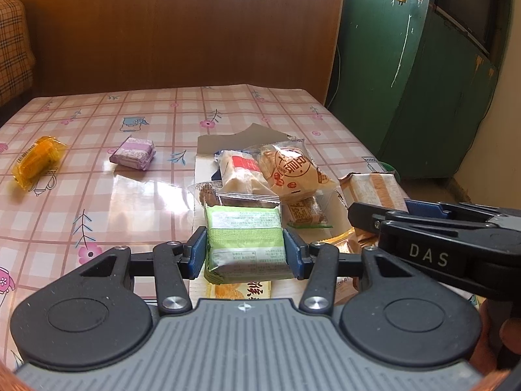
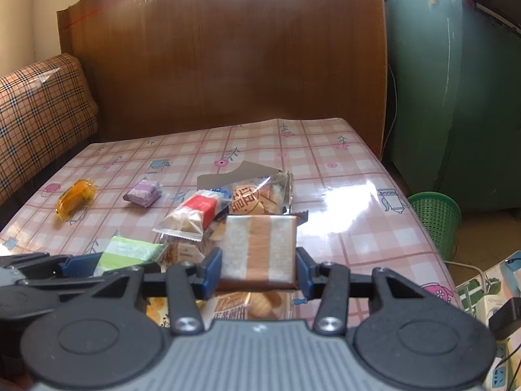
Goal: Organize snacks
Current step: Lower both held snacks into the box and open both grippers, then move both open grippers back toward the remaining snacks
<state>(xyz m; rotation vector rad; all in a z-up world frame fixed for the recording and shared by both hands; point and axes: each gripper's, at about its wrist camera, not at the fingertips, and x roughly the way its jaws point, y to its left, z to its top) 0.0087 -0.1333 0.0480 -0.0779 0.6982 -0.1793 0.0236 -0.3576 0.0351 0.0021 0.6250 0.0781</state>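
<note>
My left gripper (image 1: 246, 249) is shut on a green snack pack (image 1: 246, 244), held above a pile of snacks in a cardboard box (image 1: 208, 150). My right gripper (image 2: 259, 265) is shut on an orange-striped snack pack (image 2: 260, 249), also seen in the left wrist view (image 1: 374, 189). The pile holds a red-banded bread pack (image 1: 241, 172) and a round cake pack (image 1: 293, 169). The green pack shows in the right wrist view (image 2: 130, 252). A purple pack (image 1: 133, 153) and an orange pack (image 1: 37, 159) lie loose on the table to the left.
The table has a pink checked cloth (image 1: 97, 202) and a wooden board (image 1: 179, 26) behind it. A plaid sofa (image 2: 39, 110) stands at the left, a green cabinet (image 1: 416, 65) and a green basket (image 2: 436, 218) at the right.
</note>
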